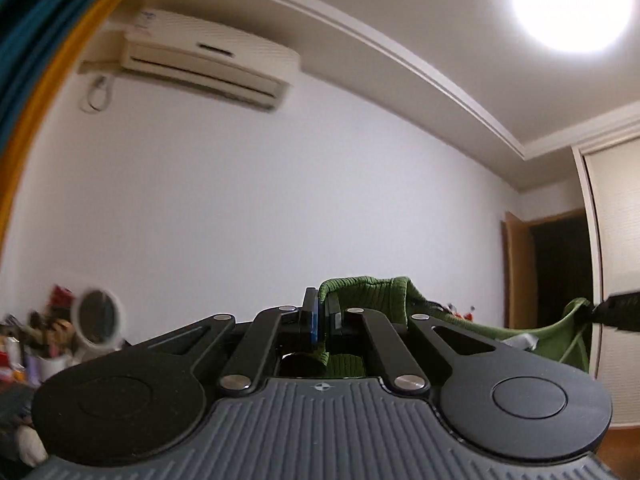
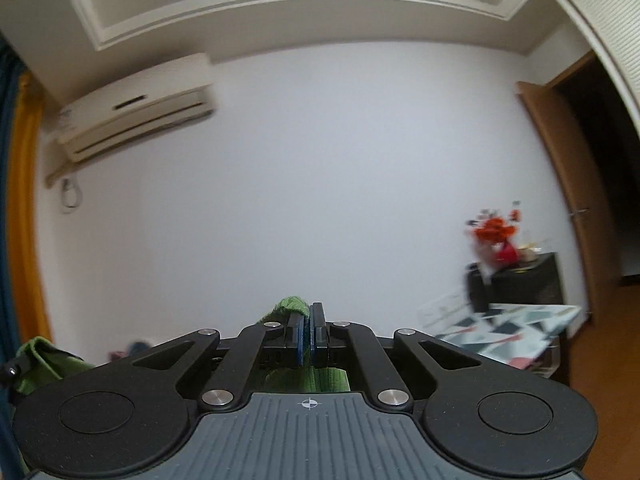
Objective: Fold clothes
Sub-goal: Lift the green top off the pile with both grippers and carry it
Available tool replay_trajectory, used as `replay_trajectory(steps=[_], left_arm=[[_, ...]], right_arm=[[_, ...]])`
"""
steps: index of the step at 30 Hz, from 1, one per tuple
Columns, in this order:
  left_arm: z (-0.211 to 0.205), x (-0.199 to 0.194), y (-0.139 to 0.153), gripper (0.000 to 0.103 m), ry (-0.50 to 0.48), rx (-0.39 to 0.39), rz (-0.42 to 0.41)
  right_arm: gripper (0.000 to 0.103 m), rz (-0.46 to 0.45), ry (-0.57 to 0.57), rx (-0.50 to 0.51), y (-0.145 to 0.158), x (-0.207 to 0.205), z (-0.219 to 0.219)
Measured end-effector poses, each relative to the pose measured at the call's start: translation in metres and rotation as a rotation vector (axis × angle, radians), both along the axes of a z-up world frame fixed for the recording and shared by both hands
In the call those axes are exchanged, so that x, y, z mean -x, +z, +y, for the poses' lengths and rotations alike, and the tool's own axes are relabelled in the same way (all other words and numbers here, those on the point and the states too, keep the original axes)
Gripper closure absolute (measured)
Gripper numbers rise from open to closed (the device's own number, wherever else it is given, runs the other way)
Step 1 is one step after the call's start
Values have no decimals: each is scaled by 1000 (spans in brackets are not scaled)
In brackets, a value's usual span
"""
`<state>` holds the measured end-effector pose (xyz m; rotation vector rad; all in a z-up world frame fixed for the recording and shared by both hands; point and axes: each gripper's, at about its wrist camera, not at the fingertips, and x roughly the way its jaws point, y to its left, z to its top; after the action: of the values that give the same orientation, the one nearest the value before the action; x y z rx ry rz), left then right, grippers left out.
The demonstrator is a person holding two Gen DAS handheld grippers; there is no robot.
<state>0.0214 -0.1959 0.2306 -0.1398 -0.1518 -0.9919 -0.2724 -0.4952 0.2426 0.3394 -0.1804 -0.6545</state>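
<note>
A green ribbed knit garment point(image 1: 372, 296) is held up in the air between both grippers. My left gripper point(image 1: 322, 314) is shut on one edge of it; the fabric bunches above and to the right of the jaws and sags across toward the right gripper's tip point(image 1: 616, 310) at the frame's right edge. In the right wrist view my right gripper point(image 2: 307, 330) is shut on another edge of the green garment point(image 2: 290, 305), with more of it below the jaws and at the far left point(image 2: 40, 356). Both cameras are tilted up at the wall and ceiling.
A white wall with an air conditioner point(image 1: 208, 60) is ahead. A round mirror point(image 1: 98, 316) and clutter stand low at left. A patterned table point(image 2: 516, 332), a black cabinet point(image 2: 524, 284) with red flowers and a brown door frame point(image 2: 560, 184) are at right.
</note>
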Motion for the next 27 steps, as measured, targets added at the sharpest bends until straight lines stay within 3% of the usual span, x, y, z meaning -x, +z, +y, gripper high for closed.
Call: replay_trajectory(steps=[7,13,18,27], left_arm=[[-131,43,-50,100,-98,-87,56],[-214,35,-51,100,-167,-95,135],[-261,11,-36,100,-164,-19,91],[-376,-72,-33,100,-132,77,46]], right_arm=[[100,122,-40,-55,-41,76,-126],[100,123,-60,-142,-61,100,-222],[100,84,-81,-129,-51,80,-298],[100,32,-56,-90,-29,-26,-447]])
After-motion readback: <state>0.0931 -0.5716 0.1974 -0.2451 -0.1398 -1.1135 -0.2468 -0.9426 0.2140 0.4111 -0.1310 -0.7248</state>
